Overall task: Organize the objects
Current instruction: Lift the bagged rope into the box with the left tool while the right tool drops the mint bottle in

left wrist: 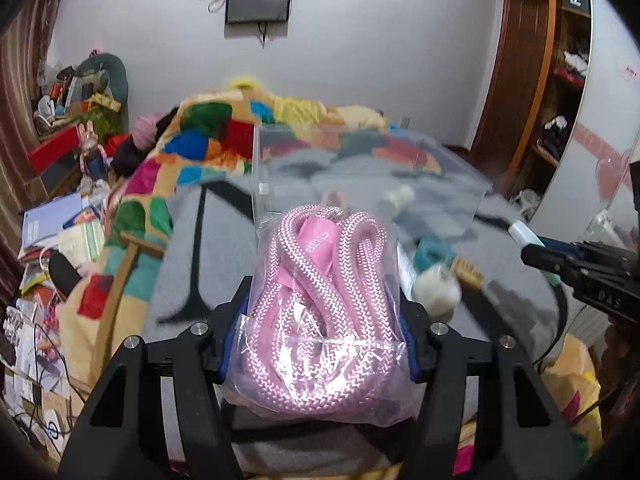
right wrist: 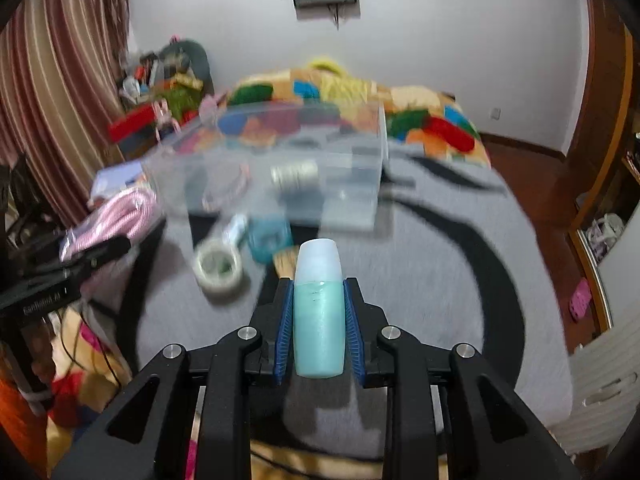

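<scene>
My left gripper (left wrist: 320,300) is shut on a clear bag of pink rope (left wrist: 324,312), held above the grey bed cover in front of a clear plastic bin (left wrist: 360,168). My right gripper (right wrist: 319,292) is shut on a teal bottle with a white cap (right wrist: 319,320), also held above the bed. The right gripper with the bottle shows at the right of the left wrist view (left wrist: 560,256). The pink rope bag shows at the left of the right wrist view (right wrist: 120,216). The clear bin (right wrist: 280,168) lies ahead and holds a few small items.
On the grey cover (right wrist: 440,280) near the bin lie a tape roll (right wrist: 218,268), a teal object (right wrist: 268,236) and a brush (right wrist: 286,264). A patchwork blanket (left wrist: 192,148) covers the far bed. Clutter fills the floor at left (left wrist: 48,240). Wooden shelves (left wrist: 560,100) stand at right.
</scene>
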A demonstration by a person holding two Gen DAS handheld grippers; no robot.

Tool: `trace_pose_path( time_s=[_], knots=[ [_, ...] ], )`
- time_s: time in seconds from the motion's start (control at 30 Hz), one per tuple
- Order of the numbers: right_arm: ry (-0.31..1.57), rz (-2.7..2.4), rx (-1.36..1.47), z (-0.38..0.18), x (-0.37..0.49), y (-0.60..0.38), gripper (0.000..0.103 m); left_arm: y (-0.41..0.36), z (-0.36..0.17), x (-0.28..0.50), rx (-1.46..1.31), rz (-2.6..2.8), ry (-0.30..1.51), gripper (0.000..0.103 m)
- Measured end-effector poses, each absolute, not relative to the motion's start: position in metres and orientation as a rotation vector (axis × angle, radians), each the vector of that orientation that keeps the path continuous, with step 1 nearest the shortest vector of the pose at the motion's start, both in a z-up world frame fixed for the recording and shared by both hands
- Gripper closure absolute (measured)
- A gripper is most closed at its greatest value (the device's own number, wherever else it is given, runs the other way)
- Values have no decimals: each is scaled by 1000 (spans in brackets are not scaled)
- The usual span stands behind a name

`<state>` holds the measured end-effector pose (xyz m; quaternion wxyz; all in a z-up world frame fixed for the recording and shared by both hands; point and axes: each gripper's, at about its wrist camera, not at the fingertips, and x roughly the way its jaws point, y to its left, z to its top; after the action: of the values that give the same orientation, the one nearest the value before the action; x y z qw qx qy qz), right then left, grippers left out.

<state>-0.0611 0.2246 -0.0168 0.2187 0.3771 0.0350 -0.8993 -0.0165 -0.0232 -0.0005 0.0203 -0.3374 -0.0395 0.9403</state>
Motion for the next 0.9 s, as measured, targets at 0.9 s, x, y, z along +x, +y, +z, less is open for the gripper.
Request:
trace_pose_path(
  time_s=[0.9],
  knots=[
    [112,-2484,1096,-3,-208,166,81,-11,17,-175,-1155,2856,-126,43]
  ],
)
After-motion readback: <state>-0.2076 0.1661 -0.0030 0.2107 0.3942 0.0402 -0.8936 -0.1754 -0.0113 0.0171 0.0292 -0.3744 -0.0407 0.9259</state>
